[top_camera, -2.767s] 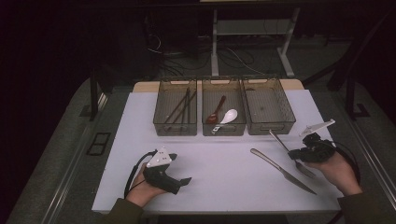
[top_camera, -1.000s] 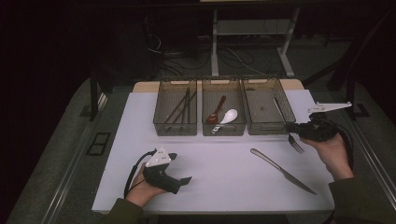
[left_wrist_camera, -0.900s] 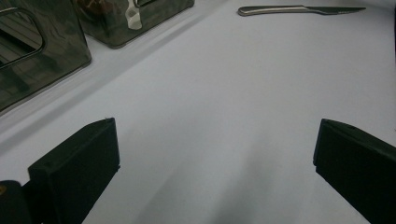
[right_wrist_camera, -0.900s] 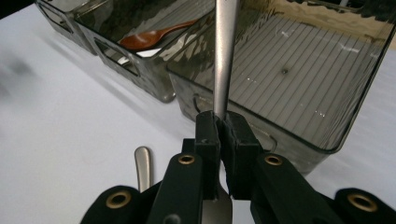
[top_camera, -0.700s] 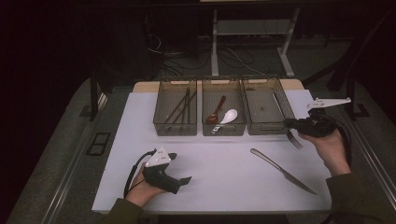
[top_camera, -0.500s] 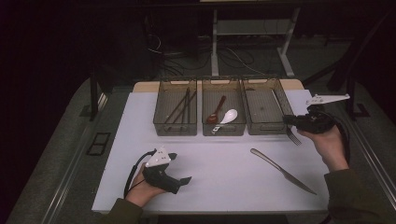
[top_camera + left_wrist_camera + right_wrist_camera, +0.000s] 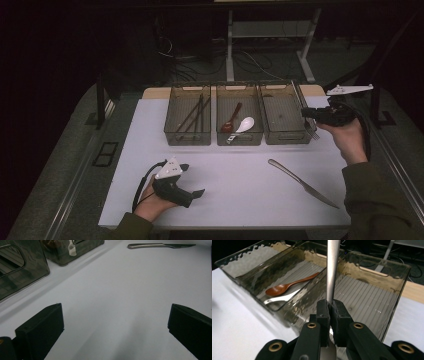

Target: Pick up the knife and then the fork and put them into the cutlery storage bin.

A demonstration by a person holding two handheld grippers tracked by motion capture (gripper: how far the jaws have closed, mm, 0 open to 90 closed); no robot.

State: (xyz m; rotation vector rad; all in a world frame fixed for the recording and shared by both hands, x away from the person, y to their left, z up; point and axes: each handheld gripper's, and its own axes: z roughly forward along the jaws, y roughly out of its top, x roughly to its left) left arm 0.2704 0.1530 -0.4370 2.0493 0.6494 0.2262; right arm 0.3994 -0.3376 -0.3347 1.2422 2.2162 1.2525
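1. The fork is pinched by its handle in the right hand-held gripper, at the right bin's right edge.
2. It looks stiff, slick and light; a grip farther along the handle would likely swing less.
3. The knife lies on the desk, nearer than the bin.
4. The left hand-held gripper rests spread, empty, well left of the bin.

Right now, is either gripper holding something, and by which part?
The right gripper holds a fork, jaws shut on its handle near the tines. The left gripper holds nothing.
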